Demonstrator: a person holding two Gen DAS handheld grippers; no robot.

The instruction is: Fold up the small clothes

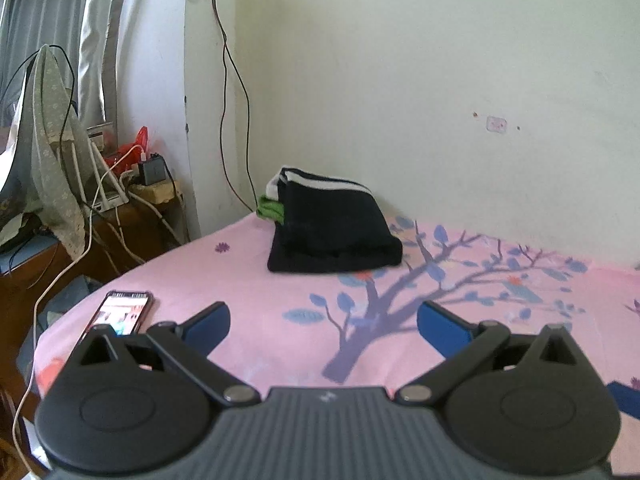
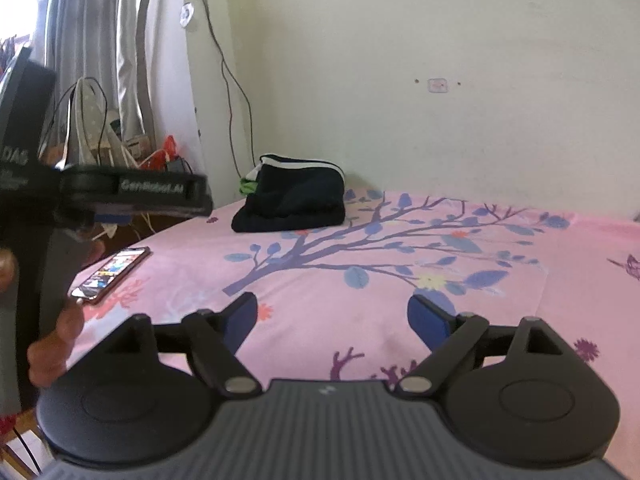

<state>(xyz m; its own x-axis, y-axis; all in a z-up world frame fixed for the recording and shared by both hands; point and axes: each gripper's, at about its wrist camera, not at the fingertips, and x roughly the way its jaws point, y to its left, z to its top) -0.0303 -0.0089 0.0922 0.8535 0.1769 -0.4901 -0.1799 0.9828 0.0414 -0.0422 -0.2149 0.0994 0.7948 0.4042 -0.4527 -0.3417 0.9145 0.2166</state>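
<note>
A folded pile of dark navy clothes [image 1: 332,236] with white stripes and a green piece at its left edge lies at the far corner of the pink bed, against the wall. It also shows in the right wrist view [image 2: 294,200]. My left gripper [image 1: 323,318] is open and empty, held above the bed well short of the pile. My right gripper [image 2: 332,314] is open and empty, further back over the bed. The left gripper's body [image 2: 140,192] shows side-on at the left of the right wrist view.
The pink bedsheet [image 1: 440,280] has a blue tree print. A lit phone [image 1: 120,314] lies near the bed's left edge, also in the right wrist view [image 2: 112,268]. A cluttered side table with cables and chargers [image 1: 136,184] stands left of the bed by curtains.
</note>
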